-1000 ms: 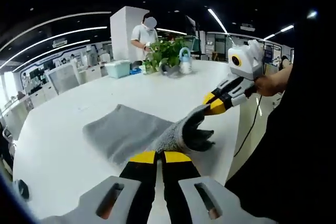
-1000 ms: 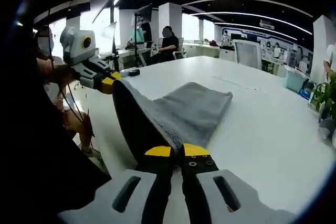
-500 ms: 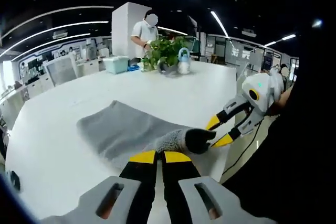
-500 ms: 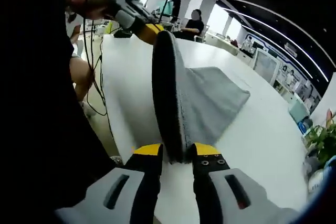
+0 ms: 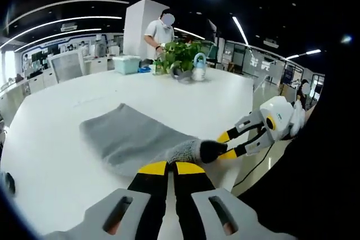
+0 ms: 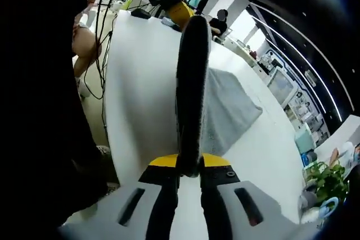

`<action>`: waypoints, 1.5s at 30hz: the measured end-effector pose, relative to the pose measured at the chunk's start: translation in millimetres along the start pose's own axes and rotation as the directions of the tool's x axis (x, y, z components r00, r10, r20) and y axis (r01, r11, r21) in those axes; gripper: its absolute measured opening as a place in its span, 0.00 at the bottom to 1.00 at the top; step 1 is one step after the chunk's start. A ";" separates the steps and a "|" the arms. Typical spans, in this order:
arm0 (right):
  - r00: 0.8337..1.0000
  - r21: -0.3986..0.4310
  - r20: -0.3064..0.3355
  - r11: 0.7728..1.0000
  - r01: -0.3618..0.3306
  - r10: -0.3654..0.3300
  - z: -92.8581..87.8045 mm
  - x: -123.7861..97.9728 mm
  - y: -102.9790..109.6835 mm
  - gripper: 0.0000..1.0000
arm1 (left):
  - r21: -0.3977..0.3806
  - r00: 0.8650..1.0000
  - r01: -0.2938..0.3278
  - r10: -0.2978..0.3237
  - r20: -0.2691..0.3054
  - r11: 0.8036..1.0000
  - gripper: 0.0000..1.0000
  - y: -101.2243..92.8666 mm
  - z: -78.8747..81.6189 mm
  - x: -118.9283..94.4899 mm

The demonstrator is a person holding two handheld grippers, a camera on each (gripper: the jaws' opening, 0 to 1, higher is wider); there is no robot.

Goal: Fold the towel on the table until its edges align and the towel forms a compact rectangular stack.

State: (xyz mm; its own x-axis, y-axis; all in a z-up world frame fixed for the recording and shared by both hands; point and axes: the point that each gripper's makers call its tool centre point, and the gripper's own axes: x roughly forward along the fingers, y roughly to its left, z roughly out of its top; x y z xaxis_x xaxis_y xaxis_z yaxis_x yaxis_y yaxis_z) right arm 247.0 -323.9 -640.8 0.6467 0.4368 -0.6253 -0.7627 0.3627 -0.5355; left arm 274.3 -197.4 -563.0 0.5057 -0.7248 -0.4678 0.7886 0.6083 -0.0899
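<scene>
Grey towel [image 5: 132, 139] on white table [image 5: 56, 116], both claws pinching its near edge

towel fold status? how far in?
Early. Done: both near corners are gripped. The left claw is shut on the grey towel, and the right claw is shut on its other corner, the edge lifted taut between them. In hand: the first fold, with the far part flat on the white table. Left: carrying the edge over, aligning, and further folds into a compact stack.
</scene>
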 end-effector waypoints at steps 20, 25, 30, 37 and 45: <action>0.993 0.210 0.121 0.977 -0.041 0.016 63.0 -16.0 -50.8 0.04 | 0.226 1.000 0.019 -0.016 -0.016 0.974 0.35 -26.7 -46.1 -17.2; 0.992 0.290 0.127 0.956 -0.037 0.000 72.5 -16.2 -62.1 0.04 | 0.301 1.000 0.007 -0.004 -0.010 0.954 0.36 -41.0 -43.2 -7.7; 0.988 0.348 0.154 0.935 -0.062 0.008 78.2 -18.9 -66.2 0.04 | 0.407 0.998 -0.048 0.056 -0.007 0.912 0.35 -38.6 -42.4 1.3; 0.985 0.410 0.175 0.909 -0.078 0.006 75.8 -24.9 -70.2 0.04 | 0.556 0.983 -0.117 0.174 -0.051 0.823 0.21 -26.2 -47.8 4.9; 0.969 0.345 0.220 0.921 -0.183 0.111 62.4 -33.9 -56.0 0.04 | 0.464 0.989 -0.135 0.151 0.003 0.875 0.09 -17.5 -20.5 -12.9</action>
State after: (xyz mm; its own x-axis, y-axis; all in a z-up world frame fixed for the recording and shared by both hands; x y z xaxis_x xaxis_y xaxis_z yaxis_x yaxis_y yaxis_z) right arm 267.4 -307.6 -554.2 0.5407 0.6444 -0.5407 -0.8232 0.5375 -0.1827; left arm 246.9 -192.1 -573.3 0.6200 -0.6259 -0.4732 0.7844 0.4801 0.3927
